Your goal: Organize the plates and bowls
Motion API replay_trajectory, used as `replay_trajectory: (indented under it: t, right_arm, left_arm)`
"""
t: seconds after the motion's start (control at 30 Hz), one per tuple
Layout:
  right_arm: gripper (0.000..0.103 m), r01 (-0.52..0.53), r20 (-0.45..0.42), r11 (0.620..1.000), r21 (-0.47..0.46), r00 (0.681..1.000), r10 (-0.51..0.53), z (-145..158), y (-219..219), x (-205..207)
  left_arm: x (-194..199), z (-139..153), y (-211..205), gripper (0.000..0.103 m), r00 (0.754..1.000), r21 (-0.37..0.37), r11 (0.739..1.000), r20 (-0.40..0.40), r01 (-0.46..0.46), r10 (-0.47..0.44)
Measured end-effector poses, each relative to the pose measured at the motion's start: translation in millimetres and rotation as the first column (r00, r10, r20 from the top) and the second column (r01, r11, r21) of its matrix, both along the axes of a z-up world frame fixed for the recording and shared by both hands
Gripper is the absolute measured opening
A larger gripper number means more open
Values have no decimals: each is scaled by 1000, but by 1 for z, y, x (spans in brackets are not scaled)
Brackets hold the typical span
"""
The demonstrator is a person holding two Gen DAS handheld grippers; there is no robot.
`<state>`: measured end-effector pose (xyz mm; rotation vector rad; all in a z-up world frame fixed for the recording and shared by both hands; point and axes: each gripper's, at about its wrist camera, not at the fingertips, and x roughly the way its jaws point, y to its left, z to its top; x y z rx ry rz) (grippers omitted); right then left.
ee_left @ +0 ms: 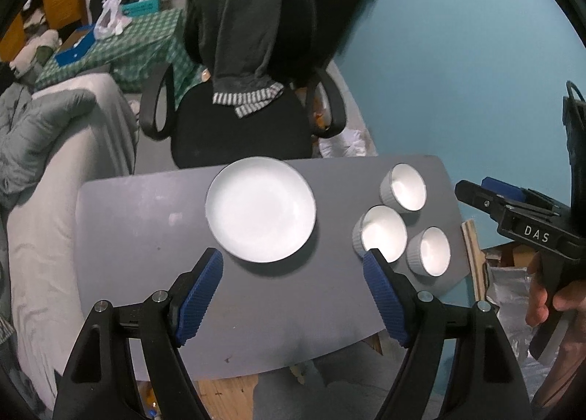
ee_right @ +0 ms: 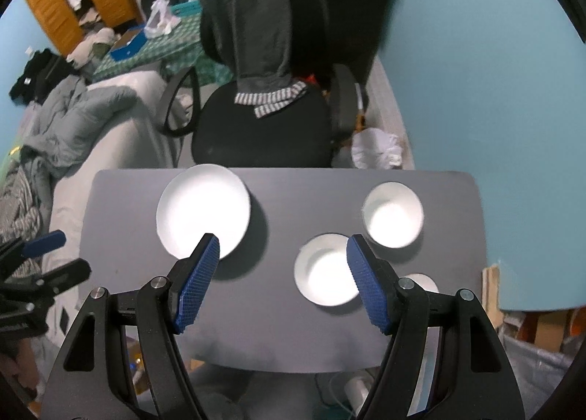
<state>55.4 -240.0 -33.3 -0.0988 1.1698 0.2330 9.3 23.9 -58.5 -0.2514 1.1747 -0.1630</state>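
Both grippers open above the desk (ee_left: 146, 237).
Bowls (ee_left: 381, 233) crowd the right edge; a careless left gripper (ee_left: 293, 266) or right gripper (ee_right: 282, 255) knocks one off.

Plate (ee_left: 260, 214) glossy white ceramic; ramekins (ee_left: 403, 186) ribbed outside; table (ee_left: 146, 237) matt grey (slightly scuffed).

Left claw (ee_left: 293, 255) spread wide, empty — blue ribbed pads (ee_left: 199, 295) angled outward. Right claw (ee_right: 282, 240) likewise wide apart with nothing between its pads (ee_right: 368, 284). From the left wrist view, a bare hand (ee_left: 549, 295) grips the right claw's handle.
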Motion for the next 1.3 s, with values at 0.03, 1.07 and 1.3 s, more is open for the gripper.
replay_trajectory:
  t: [0.03,1.07,1.3]
  right_arm:
    - [71,15,10,1000,-2,1000,-15,4,-4,-2]
    - [71,408,63,912,43,910,-410,38,-107,-52]
    - [71,470,38,881,63,881,-472,33,-128,-56]
  left_arm:
    - [0,3,-2,80,1000,-10,1000,8,8,-8]
    - [49,43,-113,80,930,-15,935,108,354,-351]
    - [58,39,-138,80,907,-10,911,100,413,-410]
